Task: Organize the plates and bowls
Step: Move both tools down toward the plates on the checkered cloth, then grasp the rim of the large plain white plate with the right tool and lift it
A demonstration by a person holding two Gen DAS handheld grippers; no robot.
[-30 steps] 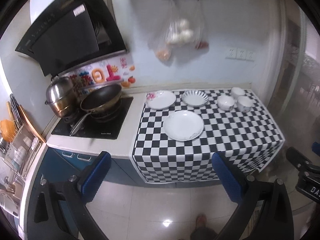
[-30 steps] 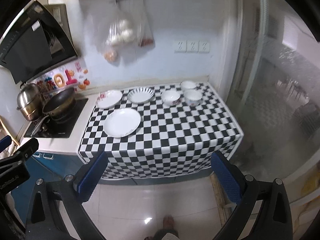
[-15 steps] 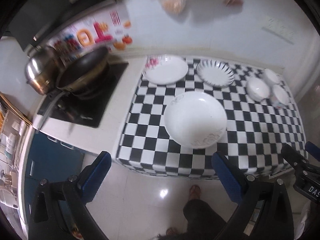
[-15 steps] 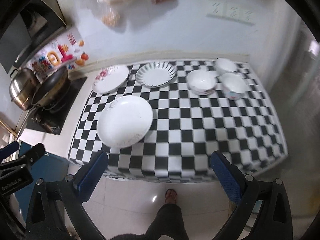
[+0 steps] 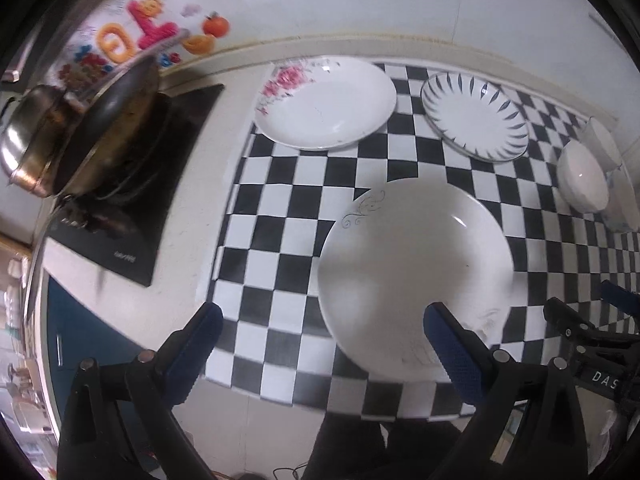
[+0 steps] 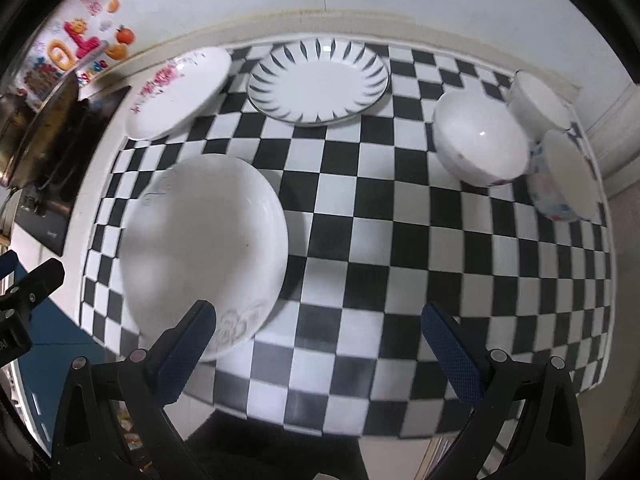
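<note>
A large white plate (image 5: 416,276) (image 6: 204,252) lies near the front edge of the checkered cloth. Behind it are a plate with pink flowers (image 5: 326,102) (image 6: 178,92) and a plate with dark leaf marks (image 5: 474,116) (image 6: 318,80). Three white bowls stand at the back right: a middle bowl (image 6: 480,140) (image 5: 582,176), a far bowl (image 6: 538,100) and a flowered bowl (image 6: 564,176). My left gripper (image 5: 320,344) is open and empty above the large plate's near left rim. My right gripper (image 6: 316,340) is open and empty over the cloth's front edge.
A black cooktop (image 5: 132,200) at the left carries a dark frying pan (image 5: 116,108) and a steel pot (image 5: 24,148). The checkered cloth (image 6: 360,240) hangs over the counter's front edge. The wall (image 5: 360,0) runs behind the dishes.
Both grippers have moved forward and down toward the counter, so the plates and bowls look much larger. Both grippers stay open and empty.
</note>
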